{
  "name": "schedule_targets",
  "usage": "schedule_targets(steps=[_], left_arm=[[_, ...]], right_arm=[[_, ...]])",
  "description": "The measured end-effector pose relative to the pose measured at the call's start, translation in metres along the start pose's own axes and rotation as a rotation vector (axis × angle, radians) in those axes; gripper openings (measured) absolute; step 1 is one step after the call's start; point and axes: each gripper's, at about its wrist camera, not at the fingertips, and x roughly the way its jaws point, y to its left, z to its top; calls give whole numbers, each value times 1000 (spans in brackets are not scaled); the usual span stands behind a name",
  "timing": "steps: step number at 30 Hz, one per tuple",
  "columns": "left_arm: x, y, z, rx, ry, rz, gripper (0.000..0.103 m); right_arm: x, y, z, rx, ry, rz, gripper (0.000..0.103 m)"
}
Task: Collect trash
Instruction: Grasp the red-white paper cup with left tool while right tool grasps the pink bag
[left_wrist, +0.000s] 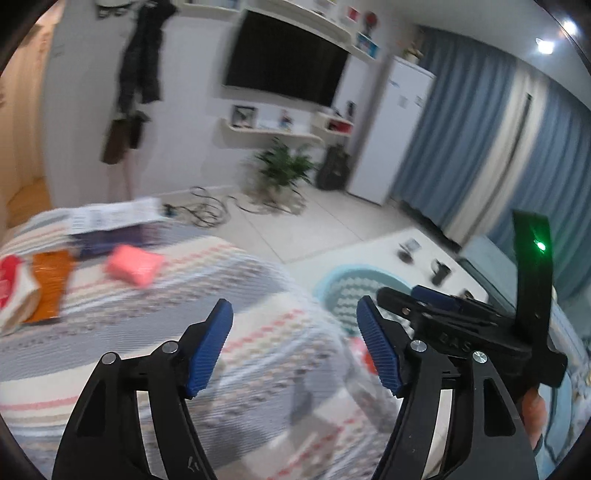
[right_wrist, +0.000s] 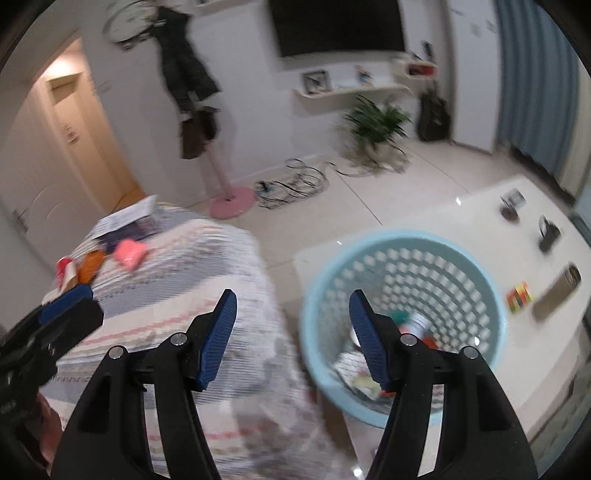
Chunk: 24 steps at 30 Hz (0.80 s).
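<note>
Ahead and left of both spread, empty claws — left claw (left_wrist: 294, 345) nearer, right claw (right_wrist: 291, 338) over the basket (right_wrist: 491, 291) — pink packet (left_wrist: 133, 264) (long axis crosswise) on the striped cloth (left_wrist: 236, 288).

A black television (right_wrist: 338, 26) is mounted on the white wall above a shelf (right_wrist: 351, 90). A potted plant (right_wrist: 376, 122) and tangled cables (right_wrist: 295, 182) are seen on the tiled floor. Blue curtains (left_wrist: 461, 125) are drawn.

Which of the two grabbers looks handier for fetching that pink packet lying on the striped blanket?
Probably the left. The left gripper stands open and empty over the striped blanket, with the pink packet ahead of it. The right gripper, also open and empty, sits nearer the pale blue perforated plastic basket, farther from the packet.
</note>
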Motion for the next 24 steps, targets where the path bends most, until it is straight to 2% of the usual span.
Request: schedule_targets(steps=[4,9,15,19,24], left_arm=[[-29,41,4,-67,-59,92,82],[-62,102,6,-175,-109,215,86],[-84,170,3,-274,-119,337,88],[-82,210,2,-349,-102,365,91],[-63,248,10,-437,-69,385,91]], right_arm=[[6,54,3,-108,-7,43,60],[21,108,7,-201,-14,102,60],[54,164,19,-317,7,180,60],[85,189,30,-365,49,202,60],[116,204,37,-418,53,199,62]])
